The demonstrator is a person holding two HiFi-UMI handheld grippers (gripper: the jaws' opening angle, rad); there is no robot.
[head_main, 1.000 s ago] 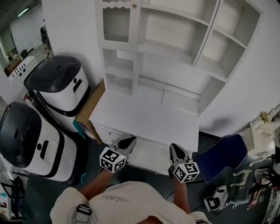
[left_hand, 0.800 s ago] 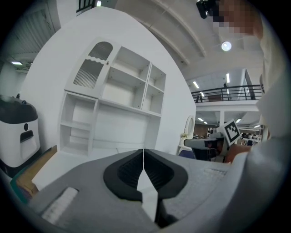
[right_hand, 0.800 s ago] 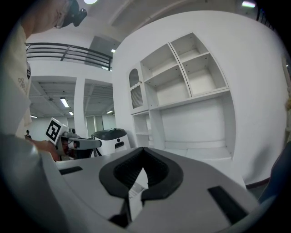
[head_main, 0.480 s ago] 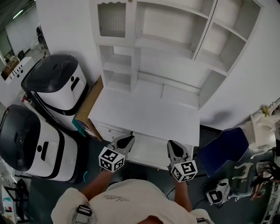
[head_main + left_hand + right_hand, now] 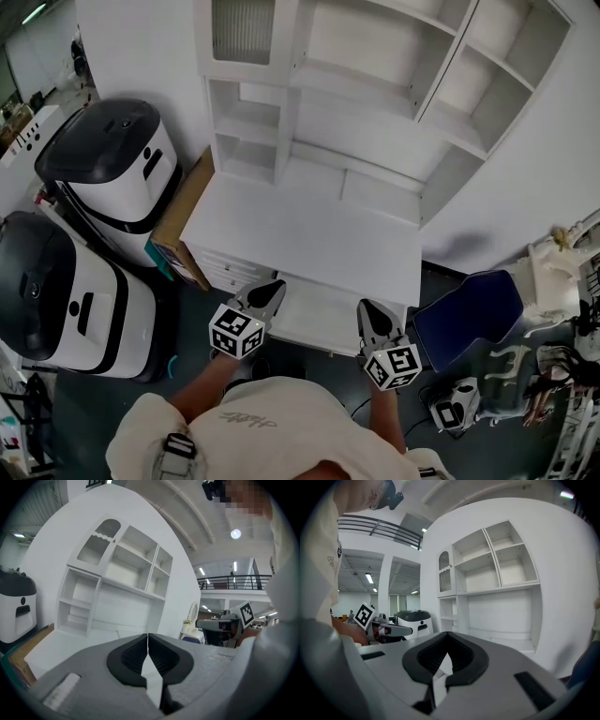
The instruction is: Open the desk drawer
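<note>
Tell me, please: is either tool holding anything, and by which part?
Nothing is held. The left tool and the right tool both have their jaws closed on each other, with nothing between them. Both are near the front of the desk drawer.

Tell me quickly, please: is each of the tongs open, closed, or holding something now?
Left tongs: closed, tips together, holding nothing.
Right tongs: closed, tips together, holding nothing.
</note>
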